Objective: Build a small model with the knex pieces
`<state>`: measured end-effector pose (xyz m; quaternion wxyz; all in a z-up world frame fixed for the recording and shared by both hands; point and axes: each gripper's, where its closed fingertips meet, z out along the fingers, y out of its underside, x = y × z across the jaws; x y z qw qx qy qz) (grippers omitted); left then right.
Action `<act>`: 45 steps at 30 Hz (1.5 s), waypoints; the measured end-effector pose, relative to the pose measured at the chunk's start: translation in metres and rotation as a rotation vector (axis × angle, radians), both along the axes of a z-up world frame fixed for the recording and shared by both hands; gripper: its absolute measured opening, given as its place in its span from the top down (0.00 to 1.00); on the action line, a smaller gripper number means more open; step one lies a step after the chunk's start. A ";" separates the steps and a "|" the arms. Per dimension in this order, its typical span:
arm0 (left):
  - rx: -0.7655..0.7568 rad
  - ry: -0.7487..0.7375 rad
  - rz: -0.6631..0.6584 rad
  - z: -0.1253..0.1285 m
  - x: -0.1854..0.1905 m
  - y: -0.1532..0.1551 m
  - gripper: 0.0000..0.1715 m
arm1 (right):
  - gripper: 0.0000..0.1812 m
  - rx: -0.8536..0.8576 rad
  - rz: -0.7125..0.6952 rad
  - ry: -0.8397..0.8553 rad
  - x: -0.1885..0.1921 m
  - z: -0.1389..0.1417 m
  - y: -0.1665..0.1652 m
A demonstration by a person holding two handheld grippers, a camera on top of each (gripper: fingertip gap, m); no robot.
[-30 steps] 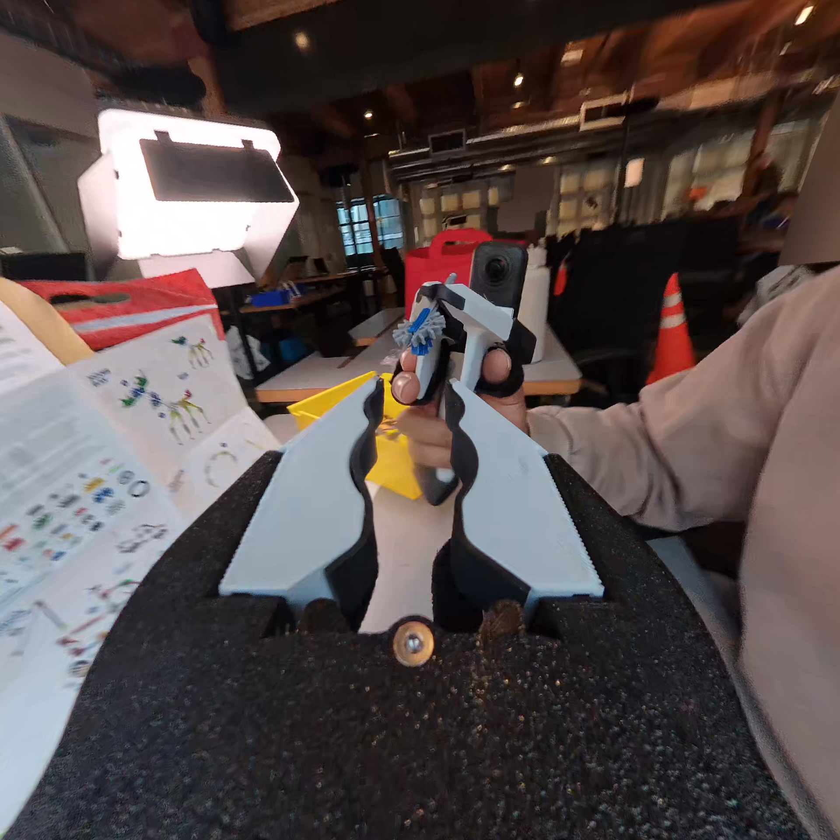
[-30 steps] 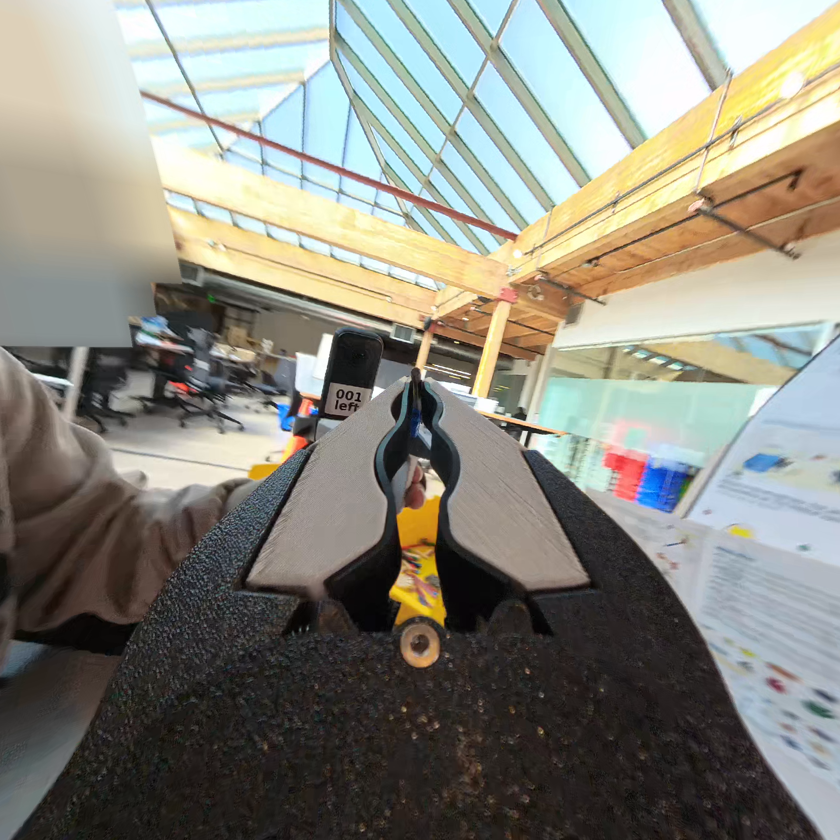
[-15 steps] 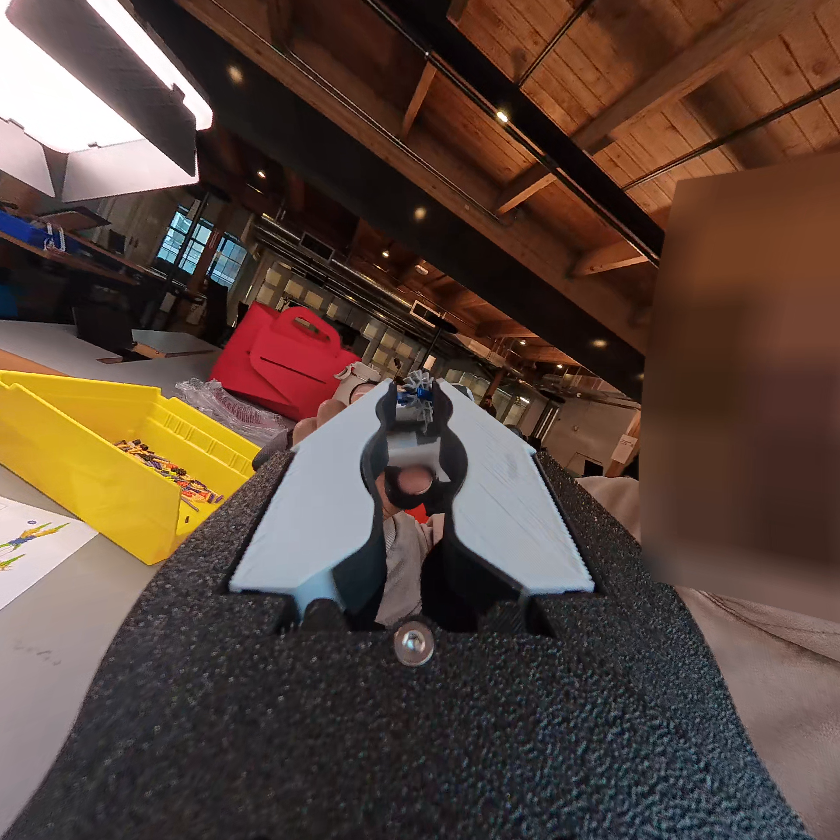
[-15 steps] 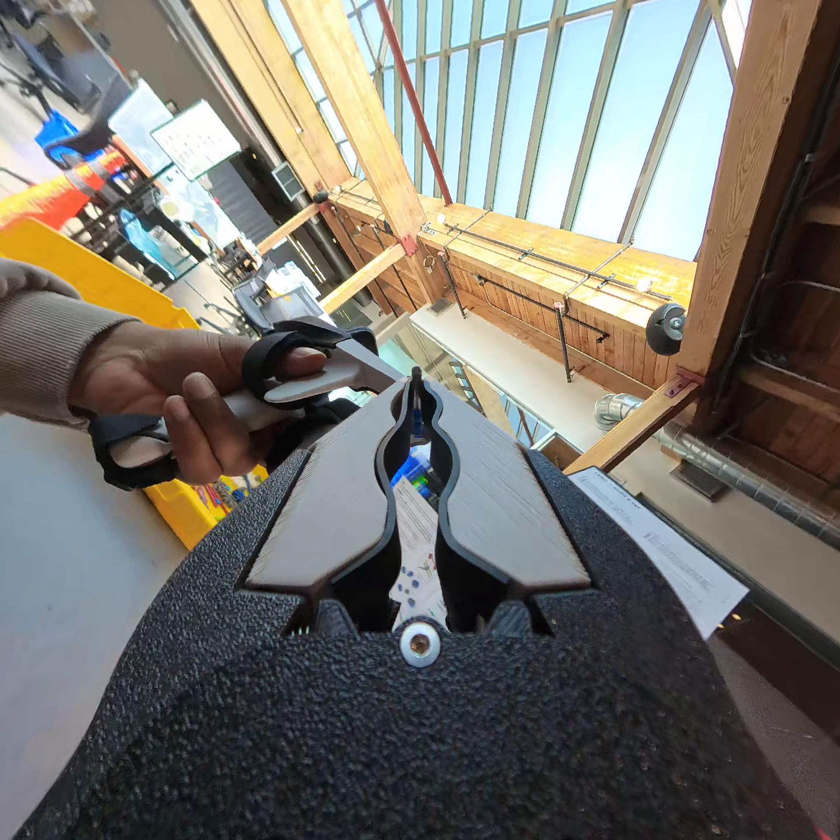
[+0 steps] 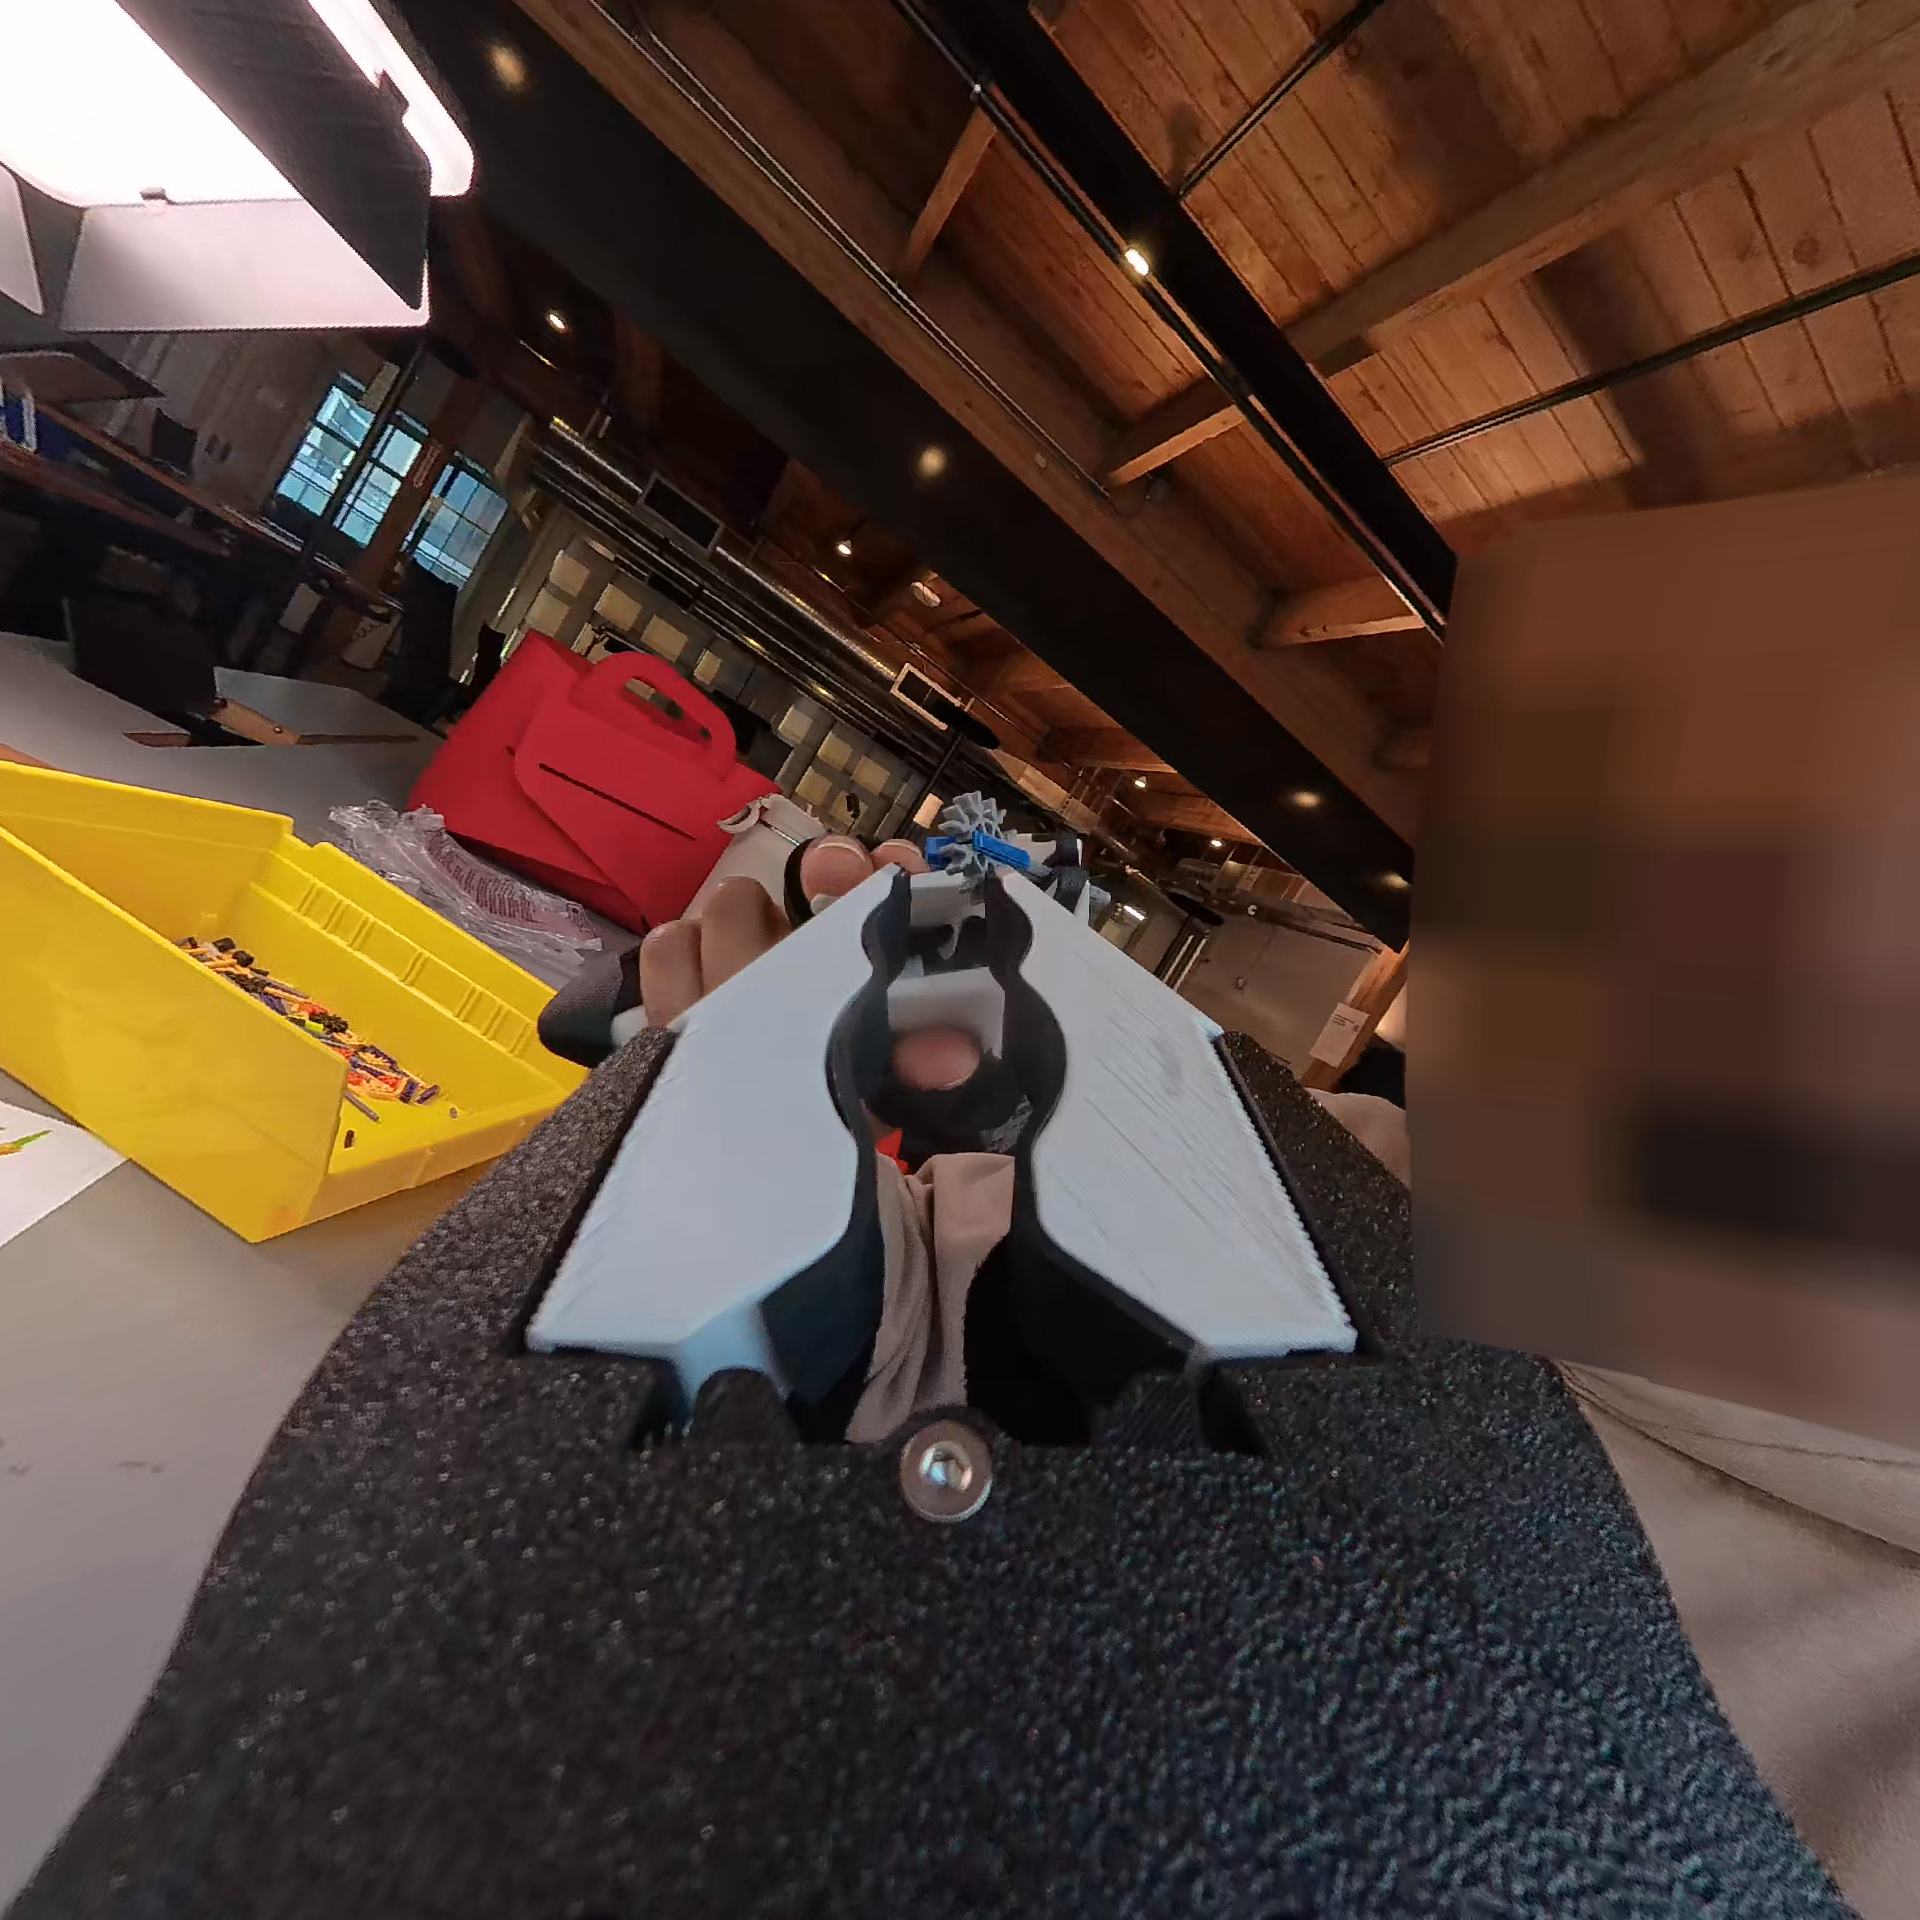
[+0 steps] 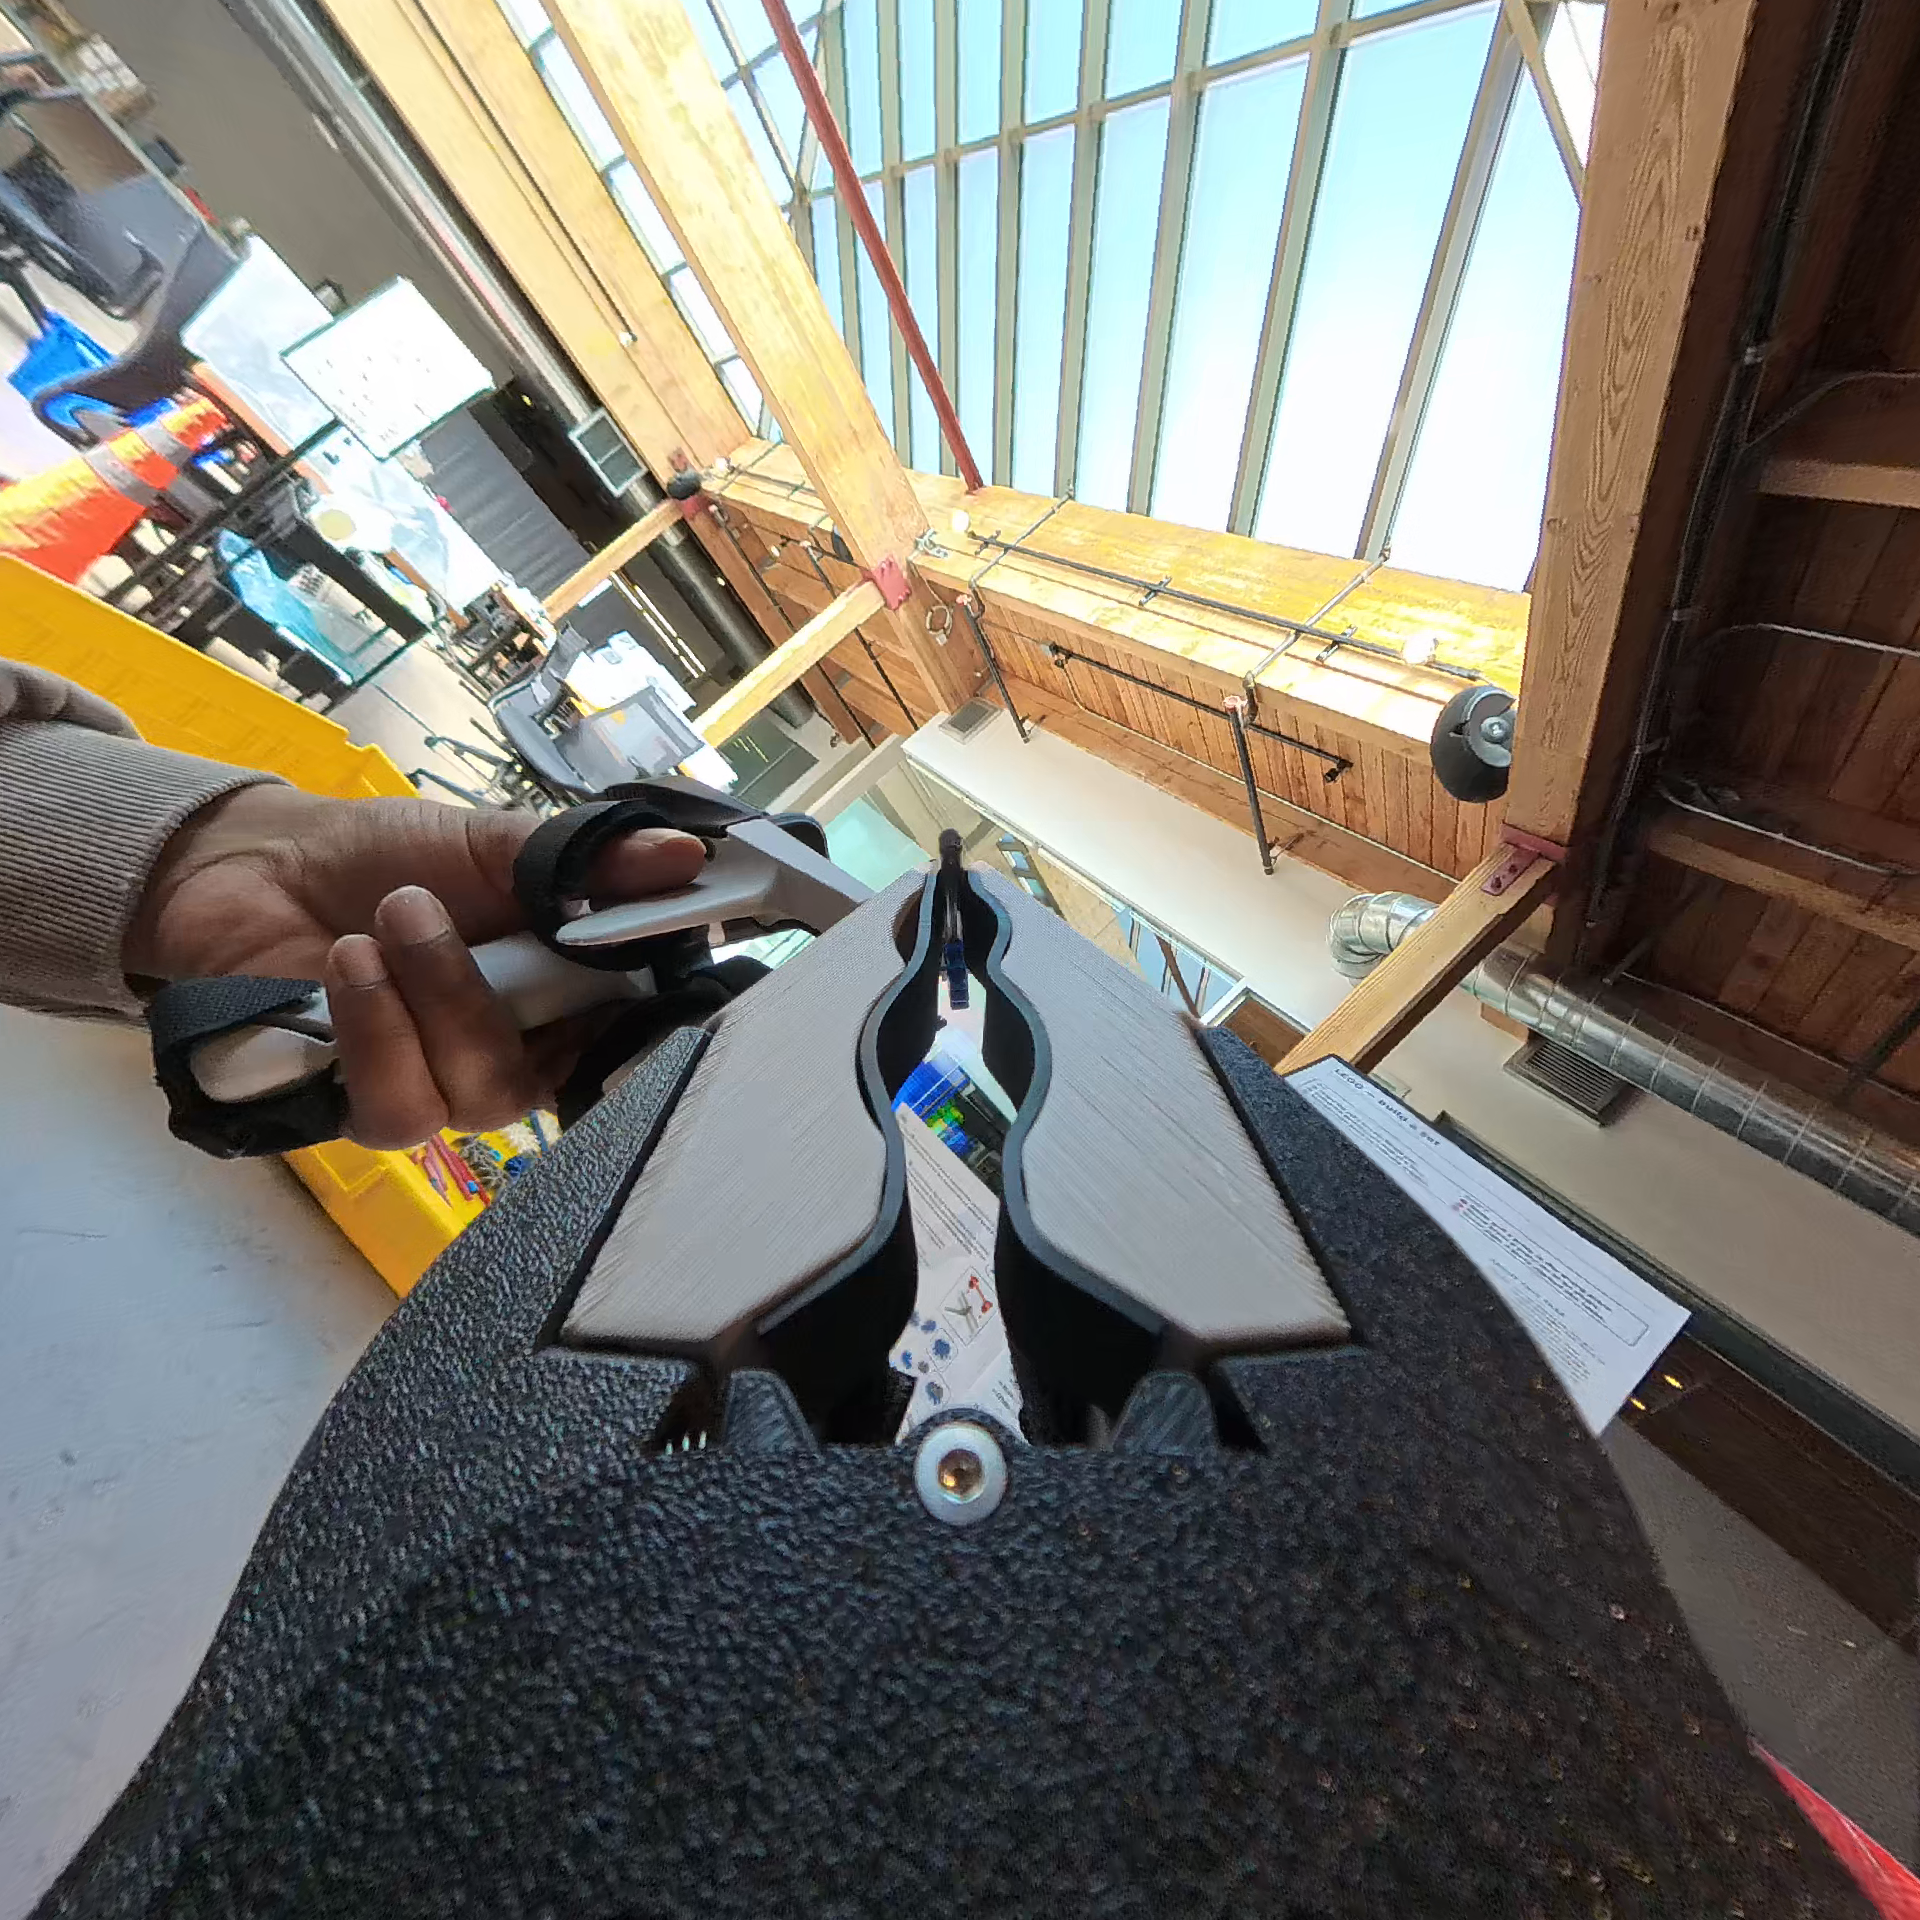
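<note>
Fingers of the right gripper pinch a blue pin by a sliver. It could slip out. The left gripper has its fingers nearly together, but I cannot tell if they grip anything.

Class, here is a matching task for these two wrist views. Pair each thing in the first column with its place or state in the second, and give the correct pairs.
Things:
A. yellow bin
B. red bag
C. grey gear
D. right gripper

Places or states:
1. jaws closed on a small blue piece
2. holds small mixed-colour parts
3. stands behind crumpled clear plastic
4. raised in the air, toothed edge showing

Pairs: A-2, B-3, C-4, D-1
</note>
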<state>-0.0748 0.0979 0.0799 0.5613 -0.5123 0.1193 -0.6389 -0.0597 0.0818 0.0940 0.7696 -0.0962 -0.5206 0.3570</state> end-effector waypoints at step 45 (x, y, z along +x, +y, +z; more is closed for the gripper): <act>0.073 0.085 0.159 -0.010 -0.022 0.016 1.00 | 1.00 -0.015 -0.044 -0.226 -0.020 -0.029 0.027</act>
